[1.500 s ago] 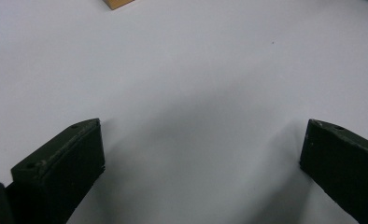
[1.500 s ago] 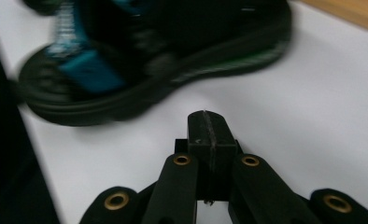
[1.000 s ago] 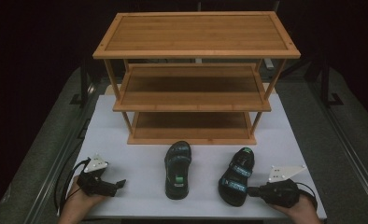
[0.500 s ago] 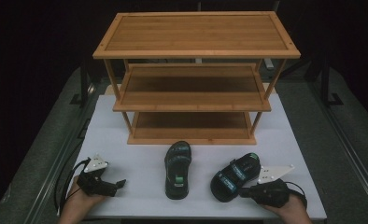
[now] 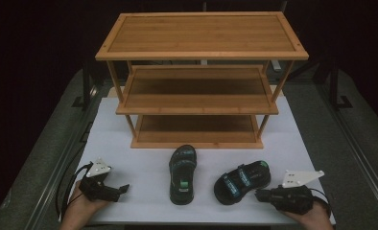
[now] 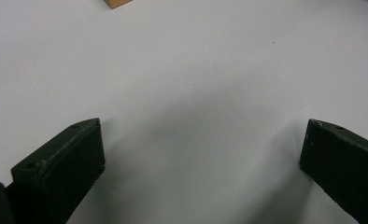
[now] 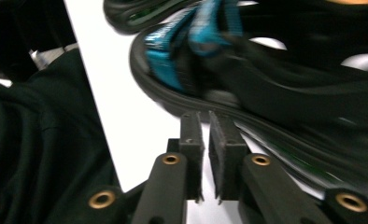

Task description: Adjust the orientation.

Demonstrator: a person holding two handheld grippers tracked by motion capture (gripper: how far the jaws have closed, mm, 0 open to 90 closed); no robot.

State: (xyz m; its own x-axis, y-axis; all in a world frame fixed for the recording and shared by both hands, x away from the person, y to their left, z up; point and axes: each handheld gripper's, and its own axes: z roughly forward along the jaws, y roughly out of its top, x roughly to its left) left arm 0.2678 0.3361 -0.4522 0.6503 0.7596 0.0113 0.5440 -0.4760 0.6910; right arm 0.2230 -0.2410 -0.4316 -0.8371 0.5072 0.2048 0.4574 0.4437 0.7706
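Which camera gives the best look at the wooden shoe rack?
The high view: the whole rack stands there with all three shelves visible. The left gripper view catches just a wooden corner at its top edge. The right gripper view faces a sandal instead.

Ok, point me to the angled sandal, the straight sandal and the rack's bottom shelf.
angled sandal (image 5: 242, 181), high view, on its blue straps at mid-foot.
straight sandal (image 5: 183, 168), high view, on the footbed between its straps.
rack's bottom shelf (image 5: 196, 128), high view, on the bare wooden board near its middle.
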